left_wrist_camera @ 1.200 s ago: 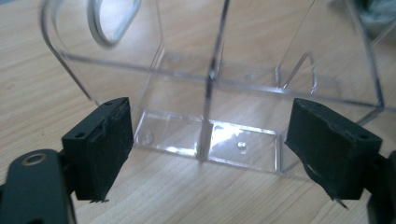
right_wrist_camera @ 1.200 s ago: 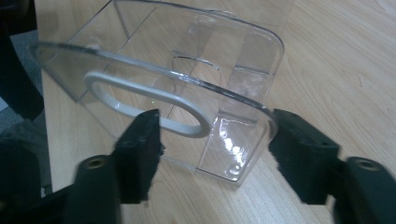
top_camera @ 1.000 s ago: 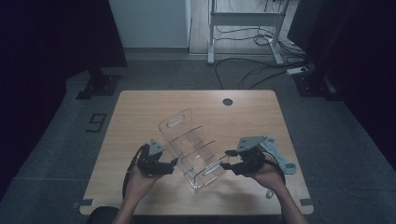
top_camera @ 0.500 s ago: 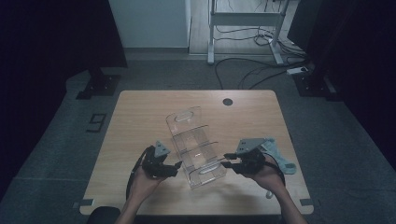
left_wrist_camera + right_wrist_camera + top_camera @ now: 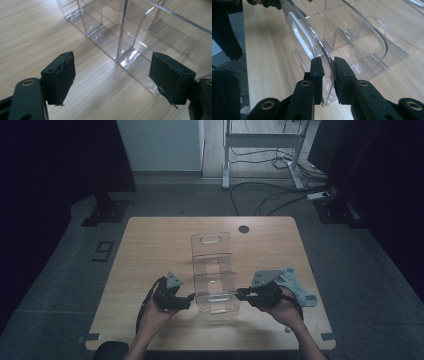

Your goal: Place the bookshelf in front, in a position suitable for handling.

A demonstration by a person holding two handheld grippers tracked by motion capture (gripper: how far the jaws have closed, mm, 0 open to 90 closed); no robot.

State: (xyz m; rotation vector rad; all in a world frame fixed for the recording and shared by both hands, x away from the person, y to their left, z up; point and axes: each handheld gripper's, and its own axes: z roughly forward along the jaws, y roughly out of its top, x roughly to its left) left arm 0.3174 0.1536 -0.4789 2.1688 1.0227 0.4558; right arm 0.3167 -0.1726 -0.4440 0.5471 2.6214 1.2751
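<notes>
Item: clear plastic rack (image 5: 214,279), upright near middle of table (image 5: 150,240), front edge toward the person.
Right gripper (image 5: 328,65): jaws just closing, now clamped on rack's thin side wall near the front corner.
Left gripper (image 5: 110,80): jaws wide apart, nothing between them, rack's other side just ahead; right pad (image 5: 171,78) near the base edge, apart from it.
Cloth (image 5: 296,285): pale, lying beside right hand (image 5: 285,307).
Risk, slip: smooth thin wall held at one edge only; likely to twist or slide out if lifted one-sided.
Risk, tip: tall light rack; a nudge from the open gripper could topple or skid it.
Writing: none readable on rack, table or grippers.
</notes>
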